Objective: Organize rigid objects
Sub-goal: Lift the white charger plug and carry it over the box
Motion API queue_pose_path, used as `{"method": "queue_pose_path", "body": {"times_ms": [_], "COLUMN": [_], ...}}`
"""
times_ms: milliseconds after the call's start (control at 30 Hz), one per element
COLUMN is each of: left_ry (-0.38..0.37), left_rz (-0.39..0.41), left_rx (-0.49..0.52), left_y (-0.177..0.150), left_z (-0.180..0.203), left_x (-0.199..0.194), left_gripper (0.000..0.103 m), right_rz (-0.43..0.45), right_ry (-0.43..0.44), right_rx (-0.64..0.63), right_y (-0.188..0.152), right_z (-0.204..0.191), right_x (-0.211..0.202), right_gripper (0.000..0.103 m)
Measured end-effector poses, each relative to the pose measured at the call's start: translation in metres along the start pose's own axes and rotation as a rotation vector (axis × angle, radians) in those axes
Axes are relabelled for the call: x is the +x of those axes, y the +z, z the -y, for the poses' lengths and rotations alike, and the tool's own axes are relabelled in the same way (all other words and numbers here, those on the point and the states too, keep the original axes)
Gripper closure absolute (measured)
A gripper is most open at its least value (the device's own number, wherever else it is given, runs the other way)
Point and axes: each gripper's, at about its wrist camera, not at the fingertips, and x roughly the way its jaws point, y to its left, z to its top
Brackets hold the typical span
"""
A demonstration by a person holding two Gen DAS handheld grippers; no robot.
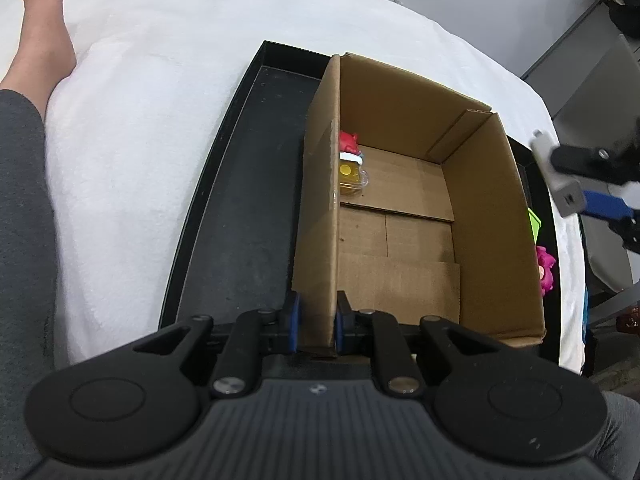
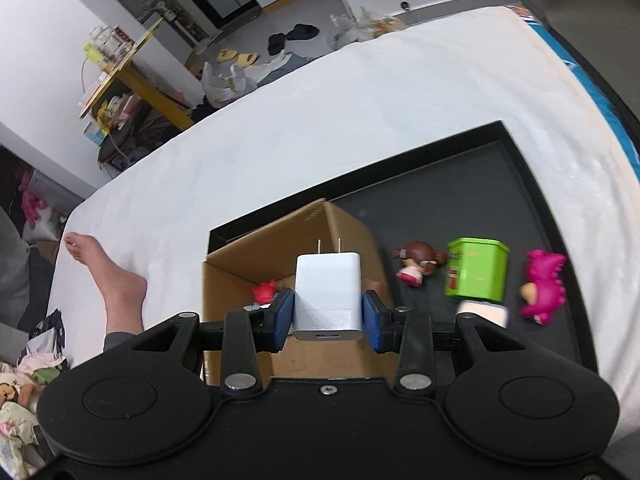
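An open cardboard box (image 1: 400, 216) stands on a black tray (image 1: 240, 200) on a white bed. My left gripper (image 1: 317, 320) is shut on the box's near left wall. Inside the box lie a red toy (image 1: 348, 142) and a small yellow clear item (image 1: 352, 178). My right gripper (image 2: 328, 316) is shut on a white plug charger (image 2: 328, 292), held above the box (image 2: 240, 280); it also shows in the left wrist view (image 1: 556, 176) at the right. On the tray right of the box lie a doll figure (image 2: 416, 266), a green tin (image 2: 476, 268), a pink dinosaur (image 2: 544, 284) and a white block (image 2: 484, 314).
The tray's (image 2: 500, 200) far part lies bare behind the toys. A person's bare foot (image 2: 116, 280) and leg rest on the white bed (image 1: 140, 120) left of the tray. Room clutter and a shelf (image 2: 120, 80) stand beyond the bed.
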Motion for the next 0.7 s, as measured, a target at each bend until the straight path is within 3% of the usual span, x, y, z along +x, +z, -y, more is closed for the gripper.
{"method": "queue_pose_path", "body": {"times_ms": [700], "left_ry": [-0.018], "left_rz": [-0.009], "left_rx": [0.007], "left_y": [0.000], "left_z": [0.003], "left_x": [0.008], "left_gripper": [0.087], "right_rz": [-0.043], "right_ry": [-0.024], "right_rx": [-0.114], "right_y": [-0.003], "right_z": [-0.038], "right_x": [0.040], "right_gripper": [0.066]}}
